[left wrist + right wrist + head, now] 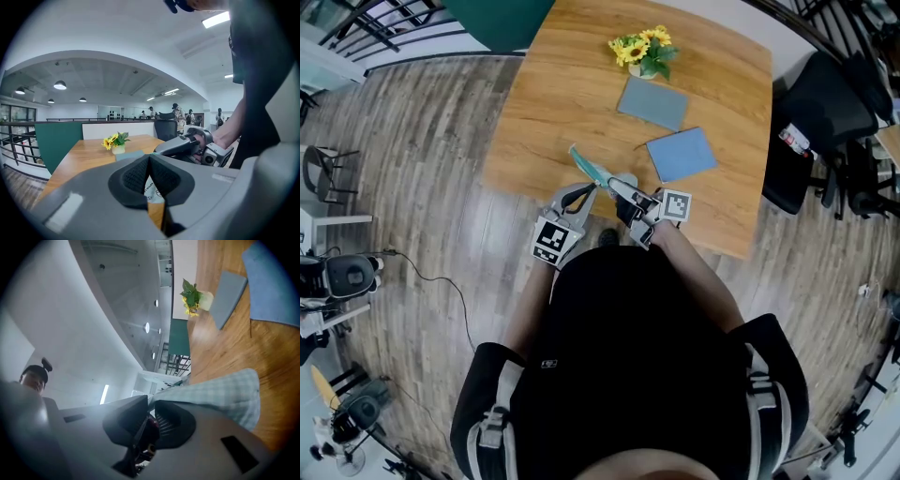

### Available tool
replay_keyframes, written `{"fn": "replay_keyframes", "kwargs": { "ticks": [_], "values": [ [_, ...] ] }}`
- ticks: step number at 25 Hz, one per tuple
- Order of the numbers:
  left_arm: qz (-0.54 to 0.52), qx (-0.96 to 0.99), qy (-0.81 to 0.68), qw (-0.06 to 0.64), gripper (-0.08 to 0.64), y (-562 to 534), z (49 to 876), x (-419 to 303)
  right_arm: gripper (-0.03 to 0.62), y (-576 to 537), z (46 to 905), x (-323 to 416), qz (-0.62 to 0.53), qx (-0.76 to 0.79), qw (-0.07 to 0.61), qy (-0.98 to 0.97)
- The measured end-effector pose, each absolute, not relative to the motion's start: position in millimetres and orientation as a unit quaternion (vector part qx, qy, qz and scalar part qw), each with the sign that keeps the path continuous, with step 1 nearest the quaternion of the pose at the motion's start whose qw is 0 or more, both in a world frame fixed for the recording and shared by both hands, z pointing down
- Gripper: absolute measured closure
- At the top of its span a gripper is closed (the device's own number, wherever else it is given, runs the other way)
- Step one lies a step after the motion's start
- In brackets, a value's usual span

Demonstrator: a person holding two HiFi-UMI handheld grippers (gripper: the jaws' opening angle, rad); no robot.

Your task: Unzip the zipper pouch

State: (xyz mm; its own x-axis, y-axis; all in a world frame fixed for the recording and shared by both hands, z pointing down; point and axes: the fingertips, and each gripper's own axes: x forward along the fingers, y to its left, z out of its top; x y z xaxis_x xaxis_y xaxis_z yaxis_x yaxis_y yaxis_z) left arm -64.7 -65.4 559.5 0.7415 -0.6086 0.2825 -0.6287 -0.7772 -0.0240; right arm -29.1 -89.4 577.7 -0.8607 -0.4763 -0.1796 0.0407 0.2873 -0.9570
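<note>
1 light teal checked fabric zipper pouch (pixel 586 165) is held up btwn 2 grippers, over the near edge of the light wooden table (pixel 553 103). Left gripper (pixel 584 192) jaws are clamped tight on one end. Right gripper (pixel 617 185) jaws are narrow, pinching the other end. Further back are 2 flat blue-grey rectangular pads (pixel 682 154) (pixel 653 102), then 1 small pot of yellow flowers (pixel 643 52).

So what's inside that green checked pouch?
Only the outside of the pale green checked fabric pouch shows. The left gripper and right gripper pinch it, and its cloth covers whatever is inside.
</note>
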Motion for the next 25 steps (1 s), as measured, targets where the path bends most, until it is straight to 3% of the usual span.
{"fn": "replay_keyframes", "kwargs": {
  "ticks": [7,14,15,17,18,19,25],
  "values": [
    [0.146,0.937,-0.317,0.021,0.558,-58.8,559.0,-58.3,0.523,-92.1,577.3,-24.8,-0.615,-0.109,0.274,0.731],
    [0.167,0.938,-0.305,0.002,0.558,-54.3,563.1,-56.1,0.517,-92.3,576.3,-29.1,-0.62,-0.102,0.259,0.733],
    [0.175,0.937,-0.302,-0.004,0.558,-53.3,565.5,-55.5,0.506,-91.4,576.0,-30.6,-0.622,-0.097,0.257,0.733],
    [0.189,0.936,-0.296,-0.017,0.558,-51.3,569.1,-53.1,0.419,-89.5,575.5,-33.3,-0.623,-0.093,0.25,0.735],
    [0.19,0.937,-0.294,-0.018,0.558,-50.9,569.2,-51.6,0.456,-89.0,576.9,-33.4,-0.62,-0.098,0.241,0.74],
    [0.186,0.938,-0.293,-0.016,0.558,-51.0,568.4,-50.2,0.54,-89.0,579.2,-32.6,-0.616,-0.105,0.232,0.745],
    [0.171,0.935,-0.311,0.012,0.558,-55.8,571.4,-51.6,0.555,-89.9,583.1,-29.5,-0.61,-0.126,0.22,0.75]
  ]
}}
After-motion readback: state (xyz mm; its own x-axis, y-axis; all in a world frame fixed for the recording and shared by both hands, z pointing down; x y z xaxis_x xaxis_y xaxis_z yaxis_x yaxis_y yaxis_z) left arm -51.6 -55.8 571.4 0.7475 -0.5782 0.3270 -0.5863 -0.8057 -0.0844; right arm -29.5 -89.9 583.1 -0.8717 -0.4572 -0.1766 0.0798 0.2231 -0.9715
